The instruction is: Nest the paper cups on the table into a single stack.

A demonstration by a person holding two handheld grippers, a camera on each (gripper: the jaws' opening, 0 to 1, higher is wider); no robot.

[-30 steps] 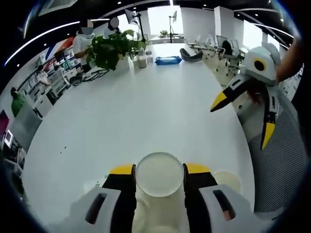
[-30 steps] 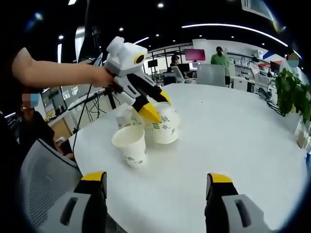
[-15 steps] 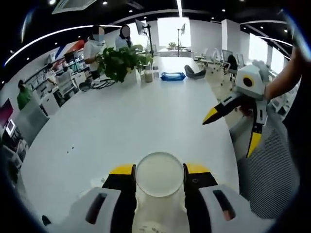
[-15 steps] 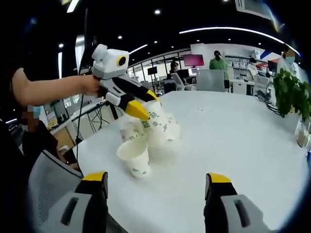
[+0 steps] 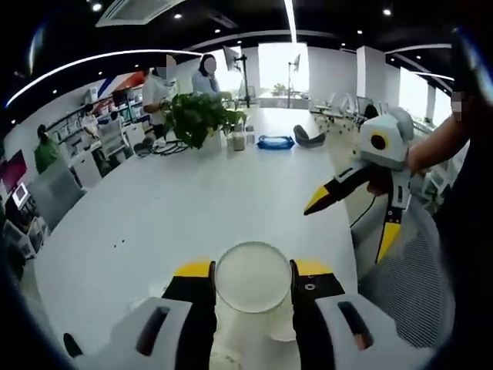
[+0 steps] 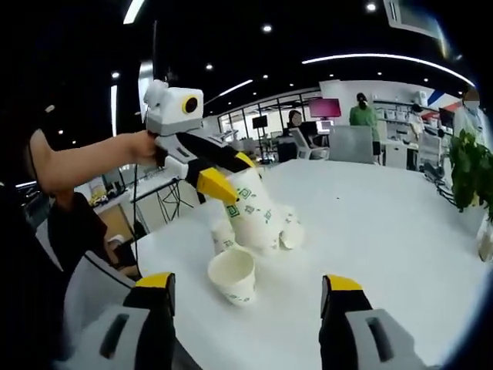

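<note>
My left gripper (image 5: 253, 271) is shut on a white paper cup (image 5: 253, 276) whose open mouth faces the camera. In the right gripper view the left gripper (image 6: 233, 176) holds that green-printed cup (image 6: 253, 212) tilted, above the white table (image 6: 385, 231). Below it one cup (image 6: 233, 275) stands upright, with two more cups (image 6: 223, 235) (image 6: 291, 231) close behind. My right gripper (image 6: 246, 308) is open, empty, and short of the cups. Seen from the left gripper view, the right gripper (image 5: 353, 220) hovers open off the table's right edge.
A potted plant (image 5: 196, 116), a small bottle and a blue object (image 5: 275, 142) stand at the table's far end (image 5: 154, 208). A mesh chair (image 5: 400, 285) sits beside the near edge. People and desks fill the background. Another plant (image 6: 470, 166) shows at the right.
My left gripper has lifted the cup off the table and tilted it above the other cups. The right gripper has stayed open and drifted a little.
</note>
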